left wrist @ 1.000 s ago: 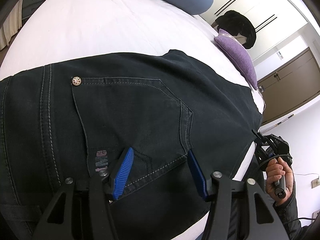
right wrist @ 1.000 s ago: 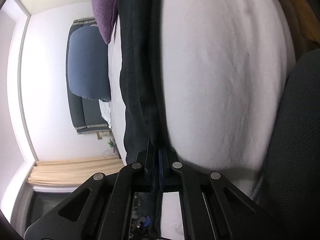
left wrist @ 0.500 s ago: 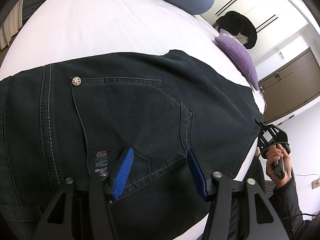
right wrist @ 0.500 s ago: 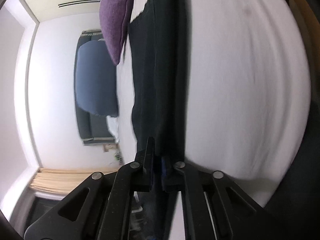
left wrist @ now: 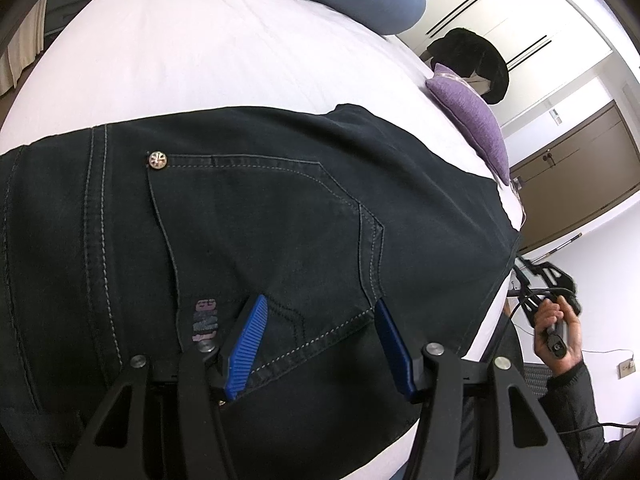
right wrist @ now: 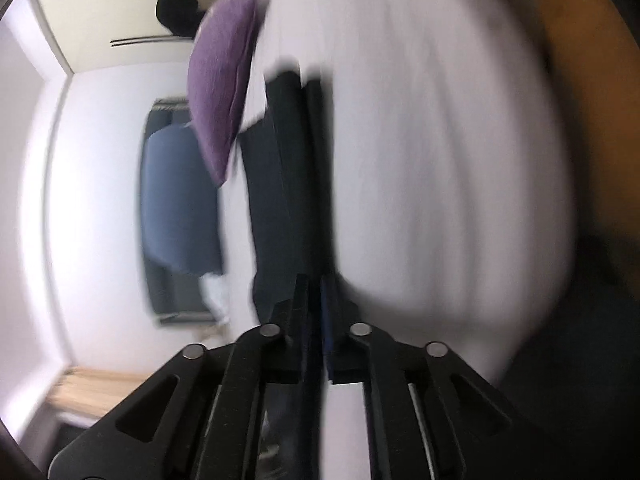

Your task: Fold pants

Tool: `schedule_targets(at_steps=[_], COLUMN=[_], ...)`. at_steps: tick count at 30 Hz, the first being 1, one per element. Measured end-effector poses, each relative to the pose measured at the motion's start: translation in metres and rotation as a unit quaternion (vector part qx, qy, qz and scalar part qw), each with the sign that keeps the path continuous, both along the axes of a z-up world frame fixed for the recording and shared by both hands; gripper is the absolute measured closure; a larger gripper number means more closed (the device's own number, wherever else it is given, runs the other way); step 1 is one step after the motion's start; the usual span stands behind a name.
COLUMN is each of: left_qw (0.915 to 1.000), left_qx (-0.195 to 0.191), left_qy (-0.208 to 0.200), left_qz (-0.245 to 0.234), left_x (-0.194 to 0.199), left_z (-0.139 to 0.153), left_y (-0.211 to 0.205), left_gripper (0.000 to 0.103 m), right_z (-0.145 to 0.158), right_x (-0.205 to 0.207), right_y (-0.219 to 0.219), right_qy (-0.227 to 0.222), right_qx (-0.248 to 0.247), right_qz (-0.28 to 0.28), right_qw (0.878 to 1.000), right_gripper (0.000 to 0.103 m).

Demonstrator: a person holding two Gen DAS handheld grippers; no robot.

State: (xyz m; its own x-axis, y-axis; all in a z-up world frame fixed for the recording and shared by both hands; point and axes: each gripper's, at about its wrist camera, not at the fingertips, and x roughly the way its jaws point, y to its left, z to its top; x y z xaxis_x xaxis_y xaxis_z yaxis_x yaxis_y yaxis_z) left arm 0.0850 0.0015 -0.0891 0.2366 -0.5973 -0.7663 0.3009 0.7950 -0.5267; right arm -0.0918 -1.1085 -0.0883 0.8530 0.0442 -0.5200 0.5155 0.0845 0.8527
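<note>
The right wrist view is blurred. There the right gripper (right wrist: pixel 316 300) has just been opening its jaws; a narrow gap shows, and whether cloth sits inside I cannot tell. The black pants (left wrist: pixel 260 240) lie flat on the white bed (left wrist: pixel 200 52), filling the lower frame. The left gripper (left wrist: pixel 318 336) stands apart over the back pocket (left wrist: pixel 260 248). A purple cushion (left wrist: pixel 476 120) lies at upper right.
</note>
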Motion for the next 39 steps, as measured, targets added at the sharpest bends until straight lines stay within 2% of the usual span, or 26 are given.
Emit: schedule_targets(at_steps=[2,5,7,9,10,12,13,14,15,17,19,20,22,23,25,26,27,29,31,32,35,36,37,38,39], left_qw=[1.0000,0.9999,0.9999,0.9999,0.9999,0.9998,0.9998,0.9998,0.9997,0.9996,0.9995,0.9995,0.9994,0.9993,0.9992,0.9991,0.9990,0.9988,0.9985,0.9985,0.9986,0.9987,0.9987,0.9987,0.9987], left_qx=[0.003,0.000,-0.002,0.001,0.002,0.003,0.001,-0.001,-0.002,-0.002,-0.003,-0.002,0.001,0.001,0.001,0.001,0.002,0.004,0.004,0.000,-0.015,-0.014,-0.013,-0.016,-0.019], left_qy=[-0.005,-0.011,-0.012,-0.015,-0.016,-0.020,-0.021,-0.022,-0.024,-0.029,-0.031,-0.032,-0.035,-0.036,-0.040,-0.041,-0.043,-0.047,-0.052,-0.052,-0.046,-0.045,-0.043,-0.042,-0.040], left_qz=[-0.003,0.000,0.003,0.001,-0.001,-0.001,0.000,0.000,0.000,-0.002,0.000,0.002,0.006,0.008,0.011,0.011,0.011,0.012,0.014,0.016,0.022,0.021,0.022,0.023,0.025], left_x=[-0.003,-0.006,-0.006,-0.008,-0.008,-0.011,-0.013,-0.015,-0.016,-0.020,-0.020,-0.021,-0.021,-0.022,-0.025,-0.026,-0.027,-0.030,-0.033,-0.034,-0.032,-0.031,-0.030,-0.029,-0.029], left_z=[0.001,0.001,0.001,0.002,0.002,0.003,0.003,0.003,0.003,0.003,0.002,0.002,0.002,0.002,0.003,0.003,0.003,0.003,0.002,0.001,-0.002,-0.003,-0.004,-0.005,-0.005], left_y=[0.001,0.003,0.004,0.004,0.004,0.007,0.008,0.010,0.010,0.012,0.012,0.012,0.009,0.009,0.010,0.010,0.010,0.012,0.014,0.016,0.021,0.022,0.023,0.025,0.026], left_gripper=[0.045,0.045,0.045,0.045,0.045,0.045,0.045,0.045,0.045,0.045,0.045,0.045,0.045,0.045,0.045,0.045,0.045,0.045,0.045,0.045,0.047,0.049,0.050,0.051,0.053], right_z=[0.017,0.040,0.049,0.048,0.044,0.019,0.006,-0.007,-0.011,-0.015,-0.011,0.003,0.027,0.045,0.066,0.074,0.080,0.079,0.061,0.046,-0.006,-0.026,-0.040,-0.053,-0.055], right_x=[-0.001,0.037,0.075,0.115,0.124,0.140,0.144,0.139,0.136,0.119,0.106,0.104,0.115,0.134,0.165,0.187,0.214,0.250,0.295,0.300,0.339,0.350,0.362,0.371,0.380], right_y=[0.016,0.072,0.122,0.176,0.189,0.219,0.226,0.227,0.225,0.209,0.197,0.190,0.191,0.202,0.229,0.250,0.279,0.324,0.371,0.387,0.411,0.408,0.401,0.389,0.372], right_qy=[-0.013,-0.050,-0.075,-0.087,-0.080,-0.025,0.008,0.035,0.034,0.032,0.047,0.060,0.072,0.059,0.017,-0.005,-0.024,-0.037,-0.019,-0.018,0.036,0.060,0.057,0.036,0.020], right_qx=[-0.025,-0.031,-0.023,-0.017,-0.016,0.003,0.011,0.006,0.004,0.017,0.007,-0.019,-0.070,-0.099,-0.100,-0.099,-0.097,-0.090,-0.075,-0.053,-0.033,-0.037,-0.005,0.047,0.057], right_qz=[0.020,0.147,0.238,0.333,0.350,0.383,0.391,0.388,0.384,0.366,0.342,0.332,0.336,0.360,0.406,0.440,0.482,0.527,0.567,0.581,0.601,0.590,0.576,0.555,0.513], right_qw=[0.999,0.987,0.968,0.939,0.933,0.923,0.920,0.921,0.923,0.930,0.939,0.941,0.936,0.926,0.908,0.893,0.870,0.844,0.820,0.812,0.798,0.805,0.815,0.830,0.857], right_gripper=[0.066,0.064,0.064,0.064,0.064,0.064,0.069,0.086,0.100,0.103,0.103,0.103,0.095,0.095,0.095,0.095,0.095,0.095,0.095,0.095,0.095,0.103,0.103,0.103,0.103])
